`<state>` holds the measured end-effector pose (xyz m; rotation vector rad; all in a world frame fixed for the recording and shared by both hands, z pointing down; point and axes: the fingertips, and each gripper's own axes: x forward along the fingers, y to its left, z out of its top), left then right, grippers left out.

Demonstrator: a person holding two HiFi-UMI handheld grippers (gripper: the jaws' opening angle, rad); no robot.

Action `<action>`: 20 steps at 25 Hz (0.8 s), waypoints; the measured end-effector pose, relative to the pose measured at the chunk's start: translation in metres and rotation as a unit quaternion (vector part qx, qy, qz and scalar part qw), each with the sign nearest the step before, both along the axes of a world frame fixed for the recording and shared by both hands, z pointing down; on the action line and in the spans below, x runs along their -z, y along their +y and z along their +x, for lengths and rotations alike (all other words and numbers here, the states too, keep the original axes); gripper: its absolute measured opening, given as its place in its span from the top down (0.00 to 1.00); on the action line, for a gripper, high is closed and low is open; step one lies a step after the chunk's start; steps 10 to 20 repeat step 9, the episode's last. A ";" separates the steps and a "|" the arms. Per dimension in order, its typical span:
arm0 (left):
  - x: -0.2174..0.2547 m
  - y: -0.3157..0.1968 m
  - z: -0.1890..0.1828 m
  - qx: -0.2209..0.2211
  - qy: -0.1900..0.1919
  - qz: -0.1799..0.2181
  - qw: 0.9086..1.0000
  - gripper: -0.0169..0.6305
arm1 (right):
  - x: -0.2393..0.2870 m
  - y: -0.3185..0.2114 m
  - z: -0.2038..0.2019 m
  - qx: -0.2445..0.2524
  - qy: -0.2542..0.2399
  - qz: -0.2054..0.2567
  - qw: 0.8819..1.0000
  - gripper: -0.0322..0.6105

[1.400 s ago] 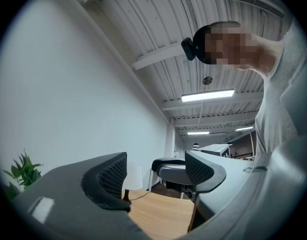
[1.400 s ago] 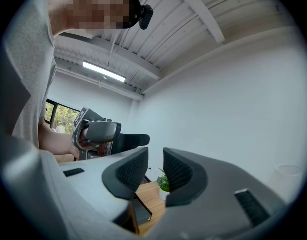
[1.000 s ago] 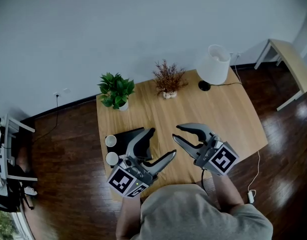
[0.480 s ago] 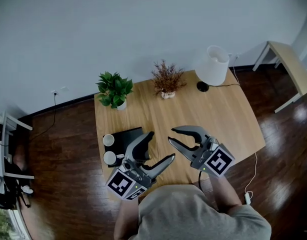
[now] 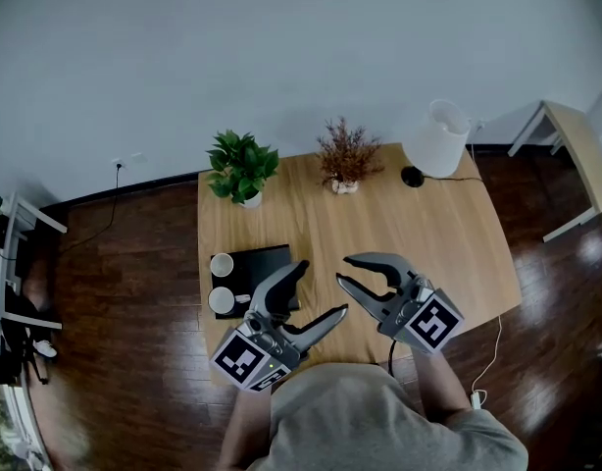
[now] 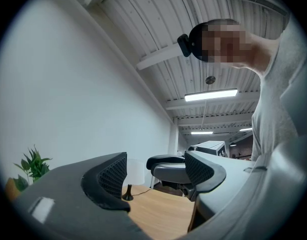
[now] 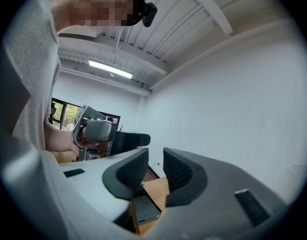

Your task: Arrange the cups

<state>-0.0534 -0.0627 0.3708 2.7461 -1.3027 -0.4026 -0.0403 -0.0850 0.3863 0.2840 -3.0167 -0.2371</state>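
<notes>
No text, label or number is readable anywhere here.

The head view has swung slightly, shifting table [image 5: 419, 224] and cups [image 5: 221, 264] in frame.

Left gripper [image 5: 324, 287] at lower centre, jaws wide apart, empty. Right gripper [image 5: 342, 270] beside it, jaws nearly together, empty.

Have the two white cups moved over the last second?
No. The white cups sit by the black tray's left side as before; only the camera shifted.
</notes>
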 end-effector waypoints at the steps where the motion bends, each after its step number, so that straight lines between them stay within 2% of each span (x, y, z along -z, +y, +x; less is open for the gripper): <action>1: 0.000 0.001 -0.001 0.002 0.002 -0.001 1.000 0.44 | -0.001 0.001 -0.002 0.003 0.002 0.001 1.000 0.81; 9: -0.003 0.006 -0.018 0.013 0.009 -0.002 1.000 0.44 | -0.004 0.013 -0.024 0.024 0.007 -0.001 1.000 0.81; 20: -0.003 0.006 -0.018 0.013 0.009 -0.002 1.000 0.44 | -0.004 0.013 -0.024 0.024 0.007 -0.001 1.000 0.81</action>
